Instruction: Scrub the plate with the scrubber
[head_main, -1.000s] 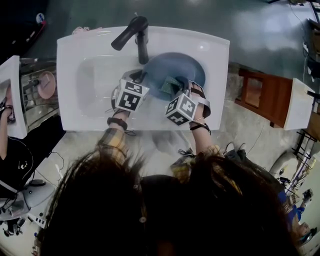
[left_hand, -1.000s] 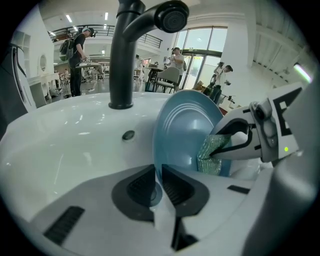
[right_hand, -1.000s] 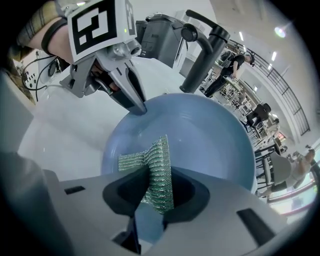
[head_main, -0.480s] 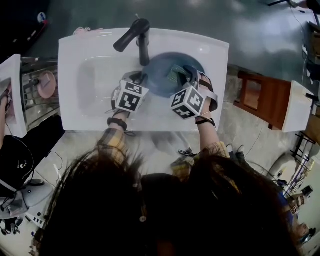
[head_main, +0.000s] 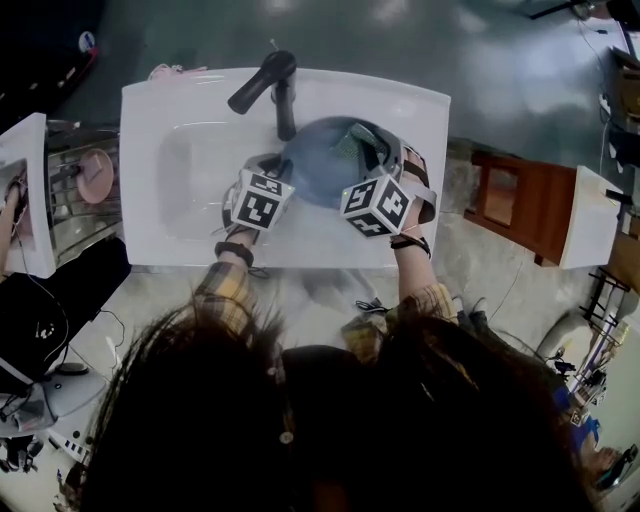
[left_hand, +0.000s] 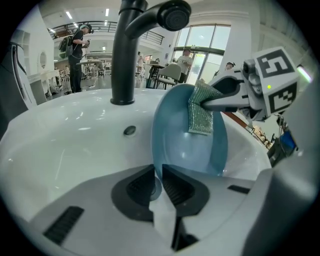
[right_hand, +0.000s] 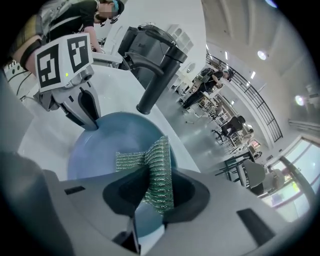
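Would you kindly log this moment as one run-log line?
left tongs shut on plate | right tongs shut on scrubber | scrubber on tilted plate | in sink

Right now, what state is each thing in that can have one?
blue plate: stood on edge in the sink.
green scrubber: folded, against the plate's face.
faucet: no water running.
left gripper: shut on the plate's rim.
right gripper: shut on the scrubber.
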